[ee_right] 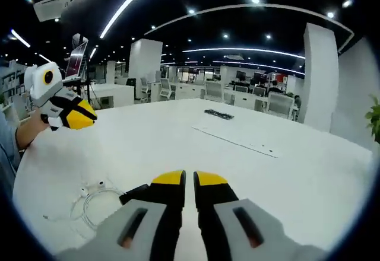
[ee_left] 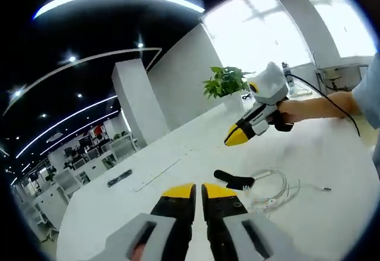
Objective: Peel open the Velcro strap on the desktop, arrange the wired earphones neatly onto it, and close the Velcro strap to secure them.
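A black Velcro strap point(ee_left: 233, 180) lies on the white table point(ee_left: 178, 154), just beyond my left gripper point(ee_left: 199, 188), whose yellow-tipped jaws stand together with nothing between them. White wired earphones point(ee_left: 270, 191) lie in a loose coil right beside the strap. My right gripper point(ee_left: 236, 135) hovers above the table past the strap, held by a hand point(ee_left: 291, 110), its tips together. In the right gripper view, the right gripper point(ee_right: 190, 178) is shut and empty. There the strap point(ee_right: 133, 196) peeks out at its left jaw, next to the earphones point(ee_right: 95, 200). The left gripper point(ee_right: 82, 116) hangs at far left.
A potted plant point(ee_left: 225, 83) stands at the table's far end by the window. A flat black object point(ee_right: 218, 114) and a long thin slot point(ee_right: 237, 137) lie farther out on the table point(ee_right: 267, 178). Office desks and chairs point(ee_right: 249, 98) fill the room behind. A black cable point(ee_left: 332, 95) trails over the arm.
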`<state>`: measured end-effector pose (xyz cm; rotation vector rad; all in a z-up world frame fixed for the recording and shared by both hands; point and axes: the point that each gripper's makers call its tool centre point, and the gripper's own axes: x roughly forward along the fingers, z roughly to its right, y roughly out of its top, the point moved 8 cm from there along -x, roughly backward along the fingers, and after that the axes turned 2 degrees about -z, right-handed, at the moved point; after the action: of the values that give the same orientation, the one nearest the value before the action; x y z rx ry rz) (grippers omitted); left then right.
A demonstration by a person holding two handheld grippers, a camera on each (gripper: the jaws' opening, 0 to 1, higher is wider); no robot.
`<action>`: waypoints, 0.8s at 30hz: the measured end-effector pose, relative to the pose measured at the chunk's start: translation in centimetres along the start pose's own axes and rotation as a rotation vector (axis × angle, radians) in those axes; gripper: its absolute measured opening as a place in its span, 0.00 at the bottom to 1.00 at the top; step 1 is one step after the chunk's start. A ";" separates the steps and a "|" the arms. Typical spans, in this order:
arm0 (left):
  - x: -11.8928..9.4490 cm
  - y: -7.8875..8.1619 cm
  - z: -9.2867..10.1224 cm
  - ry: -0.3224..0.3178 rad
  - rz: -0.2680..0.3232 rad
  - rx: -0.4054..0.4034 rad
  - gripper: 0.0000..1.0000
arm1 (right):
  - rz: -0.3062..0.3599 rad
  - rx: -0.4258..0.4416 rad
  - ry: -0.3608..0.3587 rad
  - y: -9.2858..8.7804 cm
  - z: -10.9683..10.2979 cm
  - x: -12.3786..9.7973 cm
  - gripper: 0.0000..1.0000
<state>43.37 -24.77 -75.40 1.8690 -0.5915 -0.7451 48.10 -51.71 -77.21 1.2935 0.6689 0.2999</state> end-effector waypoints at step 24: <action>-6.3 -3.6 -8.5 0.454 0.081 -0.188 0.17 | 0.274 0.169 -0.284 1.4 2.9 -7.8 0.19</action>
<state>45.40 -13.77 -74.54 1.7488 -0.2922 -0.2933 44.02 -58.00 -73.25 1.5573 0.2790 0.2789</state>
